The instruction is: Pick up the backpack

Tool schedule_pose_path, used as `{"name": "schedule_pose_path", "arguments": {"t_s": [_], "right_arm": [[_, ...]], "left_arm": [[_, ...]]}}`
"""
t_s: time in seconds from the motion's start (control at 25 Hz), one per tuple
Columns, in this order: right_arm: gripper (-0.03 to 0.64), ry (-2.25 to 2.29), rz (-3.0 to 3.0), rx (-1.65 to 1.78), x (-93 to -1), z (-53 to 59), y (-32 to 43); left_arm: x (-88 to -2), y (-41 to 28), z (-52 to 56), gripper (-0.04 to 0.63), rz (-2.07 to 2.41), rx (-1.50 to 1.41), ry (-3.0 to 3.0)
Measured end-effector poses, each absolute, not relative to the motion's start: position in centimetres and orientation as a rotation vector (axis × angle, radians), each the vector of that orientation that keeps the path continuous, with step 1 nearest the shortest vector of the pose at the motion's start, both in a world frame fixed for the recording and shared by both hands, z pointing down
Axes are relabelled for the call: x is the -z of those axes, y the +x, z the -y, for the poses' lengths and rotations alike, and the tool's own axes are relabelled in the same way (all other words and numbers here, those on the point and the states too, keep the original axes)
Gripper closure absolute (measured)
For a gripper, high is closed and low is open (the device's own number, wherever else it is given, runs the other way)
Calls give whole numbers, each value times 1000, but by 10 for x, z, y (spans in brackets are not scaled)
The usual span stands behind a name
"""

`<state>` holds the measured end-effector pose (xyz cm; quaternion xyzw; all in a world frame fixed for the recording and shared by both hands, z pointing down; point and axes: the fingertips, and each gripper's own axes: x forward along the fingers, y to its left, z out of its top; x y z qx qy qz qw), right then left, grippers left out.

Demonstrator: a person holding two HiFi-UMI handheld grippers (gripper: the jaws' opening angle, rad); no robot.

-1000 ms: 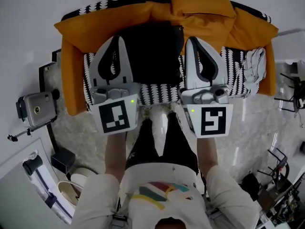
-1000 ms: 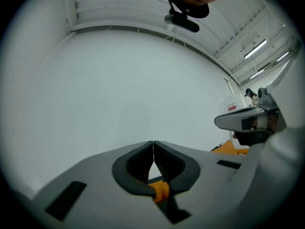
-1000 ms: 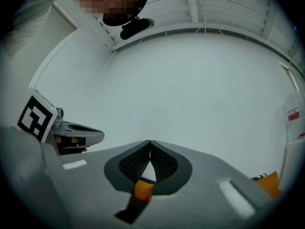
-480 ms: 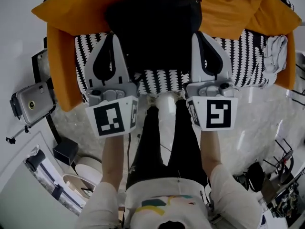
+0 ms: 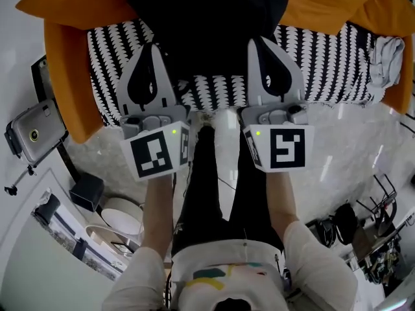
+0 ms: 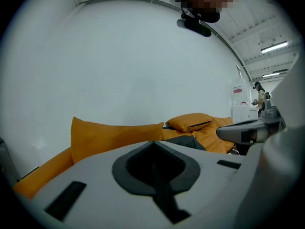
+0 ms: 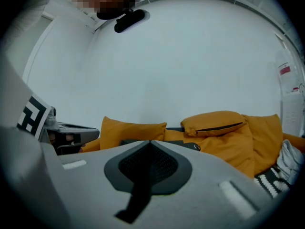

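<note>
Over the last second we had lowered both grippers toward the sofa point(image 5: 324, 63). The backpack point(image 5: 207, 11) now filled the top of the head view, lying on the patterned seat against the orange cushions point(image 5: 71, 5). Our left gripper point(image 5: 152, 46) and right gripper point(image 5: 259, 41) were fully closed and empty (nothing sat between either pair of jaws), flanking its near edge and apparently short of it. We judged the grasp not yet begun, since the jaws needed opening first.

backpack point(image 5: 207, 18) on sofa point(image 5: 337, 70) seat, centre; cushion point(image 5: 324, 5) behind it; cloth point(image 5: 384, 57) at sofa's right end; left gripper point(image 5: 150, 49), right gripper point(image 5: 260, 44) side by side before backpack.
</note>
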<state>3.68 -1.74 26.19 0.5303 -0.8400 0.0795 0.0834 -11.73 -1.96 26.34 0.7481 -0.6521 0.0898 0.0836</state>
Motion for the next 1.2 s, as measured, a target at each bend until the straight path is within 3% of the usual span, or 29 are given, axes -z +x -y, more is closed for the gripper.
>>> {"name": "schedule_pose_path", "arguments": {"t_s": [0.64, 0.72, 0.8, 0.88, 1.2], "right_arm": [[611, 1613, 2406, -466, -314, 35, 56], [497, 1614, 2354, -557, -332, 43, 65], [434, 1603, 2304, -619, -347, 49, 73], [404, 1602, 2263, -627, -358, 55, 79], [321, 1640, 2130, -677, -400, 69, 101]], "left_arm": [[-313, -123, 33, 578, 1876, -220, 2083], [-330, -130, 39, 578, 1837, -188, 2035], [-344, -137, 45, 564, 1824, -176, 2003], [-357, -143, 50, 451, 1806, -182, 1991], [-438, -159, 60, 347, 1751, -390, 1894]]}}
